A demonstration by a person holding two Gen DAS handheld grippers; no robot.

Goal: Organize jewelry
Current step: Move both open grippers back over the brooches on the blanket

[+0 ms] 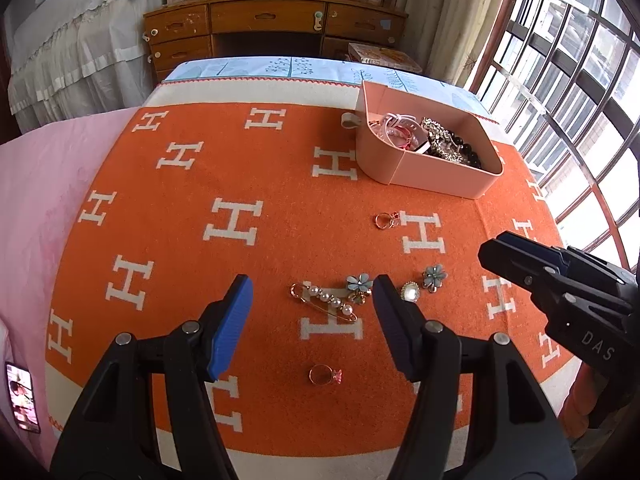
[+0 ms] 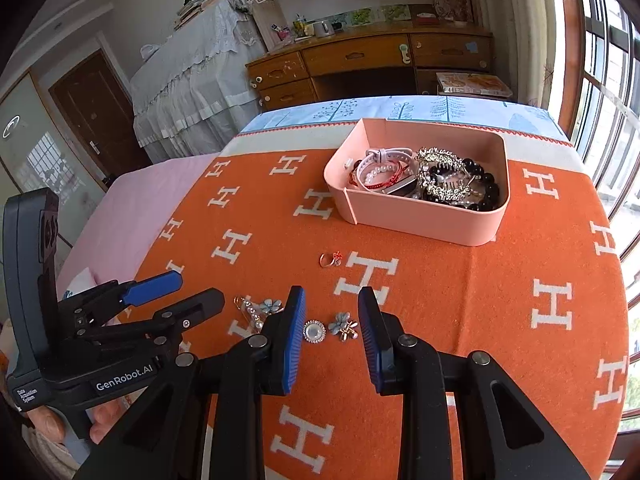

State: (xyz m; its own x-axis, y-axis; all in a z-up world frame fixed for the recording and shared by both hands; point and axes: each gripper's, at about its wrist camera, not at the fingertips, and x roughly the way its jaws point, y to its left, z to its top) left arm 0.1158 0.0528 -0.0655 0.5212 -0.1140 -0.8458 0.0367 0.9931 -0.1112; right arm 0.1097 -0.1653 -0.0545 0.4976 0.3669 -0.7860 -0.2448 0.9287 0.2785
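Note:
A pink box (image 1: 424,178) (image 2: 416,216) holds bracelets, a watch and black beads. On the orange blanket lie a pearl pin (image 1: 326,300) (image 2: 252,314), two blue flower pieces (image 1: 360,285) (image 1: 434,277), a round pearl brooch (image 1: 410,291) (image 2: 313,331), and two rings (image 1: 386,220) (image 1: 325,374). My left gripper (image 1: 312,316) is open and empty, straddling the pearl pin from above. My right gripper (image 2: 331,332) is open and empty, with the brooch and a flower piece (image 2: 343,326) between its fingers.
A pink sheet (image 1: 36,200) covers the bed to the left, with a phone (image 1: 22,396) at its edge. A wooden desk (image 1: 276,28) stands beyond the bed. Barred windows (image 1: 580,92) run along the right.

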